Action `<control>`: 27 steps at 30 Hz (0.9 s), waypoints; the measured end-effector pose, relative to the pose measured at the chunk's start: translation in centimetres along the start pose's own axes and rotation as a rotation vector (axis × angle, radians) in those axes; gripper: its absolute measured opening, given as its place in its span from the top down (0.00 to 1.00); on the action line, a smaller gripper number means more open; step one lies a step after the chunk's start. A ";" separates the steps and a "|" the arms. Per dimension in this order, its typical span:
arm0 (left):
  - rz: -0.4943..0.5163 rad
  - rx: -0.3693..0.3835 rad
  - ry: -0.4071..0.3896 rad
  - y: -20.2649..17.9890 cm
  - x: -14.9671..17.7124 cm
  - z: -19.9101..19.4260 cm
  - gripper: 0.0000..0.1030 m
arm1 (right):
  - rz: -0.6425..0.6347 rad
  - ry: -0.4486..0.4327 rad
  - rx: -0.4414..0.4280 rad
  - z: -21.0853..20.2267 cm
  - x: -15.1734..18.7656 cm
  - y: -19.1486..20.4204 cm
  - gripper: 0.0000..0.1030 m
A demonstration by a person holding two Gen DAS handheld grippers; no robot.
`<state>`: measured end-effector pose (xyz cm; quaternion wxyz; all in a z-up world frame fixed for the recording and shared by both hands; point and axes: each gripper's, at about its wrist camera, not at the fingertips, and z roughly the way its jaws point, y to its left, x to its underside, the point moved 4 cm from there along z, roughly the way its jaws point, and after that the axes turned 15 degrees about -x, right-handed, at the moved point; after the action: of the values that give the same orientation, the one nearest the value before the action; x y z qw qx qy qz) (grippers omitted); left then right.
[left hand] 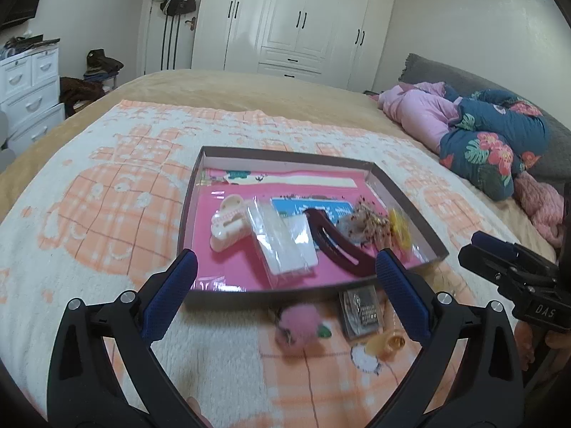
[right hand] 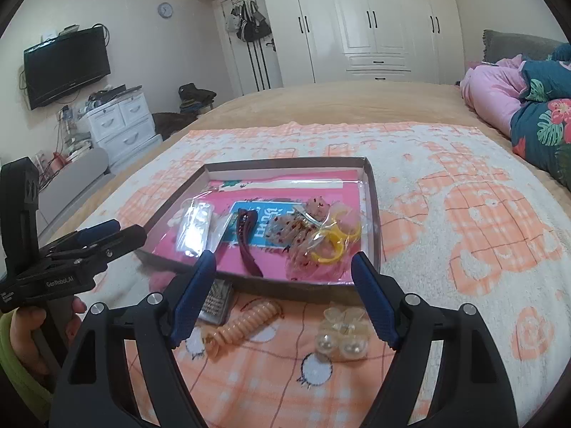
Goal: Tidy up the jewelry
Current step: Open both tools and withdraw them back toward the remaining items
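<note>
A bed (right hand: 339,100) fills both views, and over its near part lies one white towel with an orange check pattern (right hand: 464,214), its far edge straight across the tan cover and its surface bare and open to the right of the tray. One shallow cardboard tray (right hand: 373,192) with a pink floor sits in the middle of the towel, its near rim just beyond both sets of fingertips. Inside it lie one cream hair claw (left hand: 226,224), one clear packet (left hand: 282,246), one dark maroon hair clip (left hand: 335,242), a crumpled clear bag of speckled pieces (right hand: 303,235) and one yellow clip (right hand: 333,246). On the towel in front of the near rim lie five loose things: one pink pom-pom (left hand: 296,328), blurred, one small silver packet (right hand: 214,303), one peach coil hair tie (right hand: 246,321), one translucent clip (right hand: 342,317), and just nearer, two pearl beads (right hand: 339,347) side by side. The left gripper (left hand: 285,278) stands wide open with nothing between its blue pads, over the near rim and the pom-pom. The right gripper (right hand: 283,299) is also spread wide and empty, with the coil and translucent clip showing between its fingers.
</note>
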<state>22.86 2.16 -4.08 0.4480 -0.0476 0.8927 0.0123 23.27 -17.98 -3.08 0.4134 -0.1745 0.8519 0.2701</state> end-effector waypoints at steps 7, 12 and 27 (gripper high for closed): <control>0.005 -0.012 0.003 0.5 1.1 -1.1 0.11 | -0.012 0.008 -0.015 -0.6 0.9 1.0 0.27; 0.012 -0.018 0.014 0.6 1.9 -1.5 0.11 | -0.027 0.028 -0.027 -0.5 1.7 1.8 0.27; 0.033 -0.037 0.058 0.8 4.0 -1.7 0.11 | -0.043 0.082 -0.043 -0.1 4.1 3.3 0.27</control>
<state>19.05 2.55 -6.24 0.4206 -0.0416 0.9056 0.0348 19.05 -15.72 -5.21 0.3798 -0.2126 0.8582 0.2721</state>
